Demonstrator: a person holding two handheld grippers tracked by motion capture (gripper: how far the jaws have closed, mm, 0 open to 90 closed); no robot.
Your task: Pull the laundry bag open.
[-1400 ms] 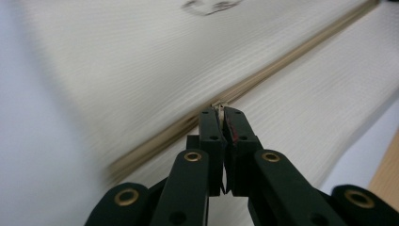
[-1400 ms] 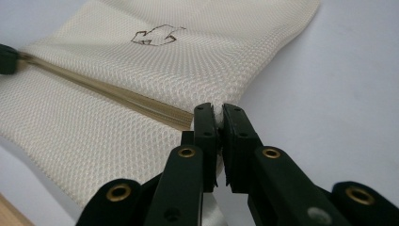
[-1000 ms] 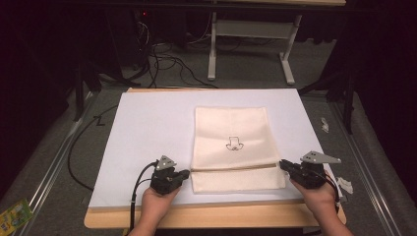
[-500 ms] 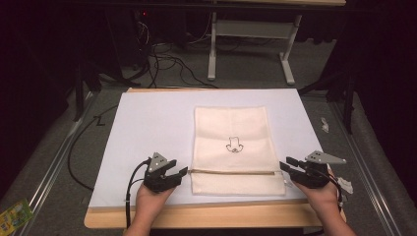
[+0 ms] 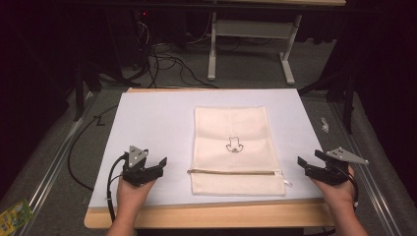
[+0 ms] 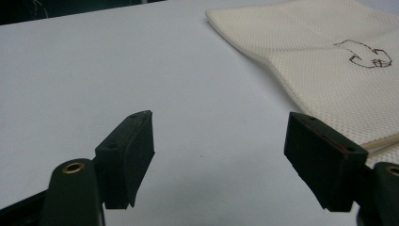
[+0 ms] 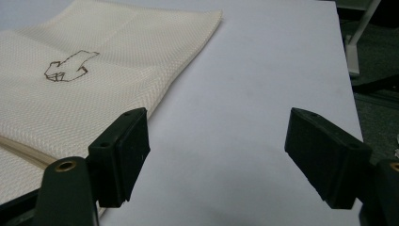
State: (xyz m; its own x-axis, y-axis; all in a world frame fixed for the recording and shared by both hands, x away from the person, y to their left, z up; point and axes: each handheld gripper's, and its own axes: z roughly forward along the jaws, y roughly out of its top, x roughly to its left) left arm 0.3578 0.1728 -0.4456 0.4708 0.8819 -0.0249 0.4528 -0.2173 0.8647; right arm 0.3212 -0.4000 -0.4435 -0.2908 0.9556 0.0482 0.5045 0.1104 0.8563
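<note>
The table [image 5: 147,123], covered by a white sheet, carries a cream mesh bag [image 5: 231,128] lying flat near the middle, a little toward the person's edge, with its long sides running away from the person. The bag lies smooth and squared up, its zipper [image 5: 231,172] closed and running across the near end, and a small dark outline figure [image 5: 234,145] is stitched or printed at its centre; in the gripper views the weave and that figure [image 6: 363,52] read clearly, and the near edge looks doubled, as a folded or layered bag would. Lying so, with both near corners free, it seems set out for a two-handed grasp. The left gripper [image 5: 156,165] sits low over the sheet well to the left of the bag's near left corner, jaws spread wide and holding nothing, pointing toward the bag. The right gripper [image 5: 307,163] mirrors it, off the near right corner, jaws likewise apart and empty, aimed inward. Both stand clear of the cloth, neither touching it. Their matching stance, one at each side of the zippered end, suggests either a start or a pause between grasps, with each ready to close on its own corner.
</note>
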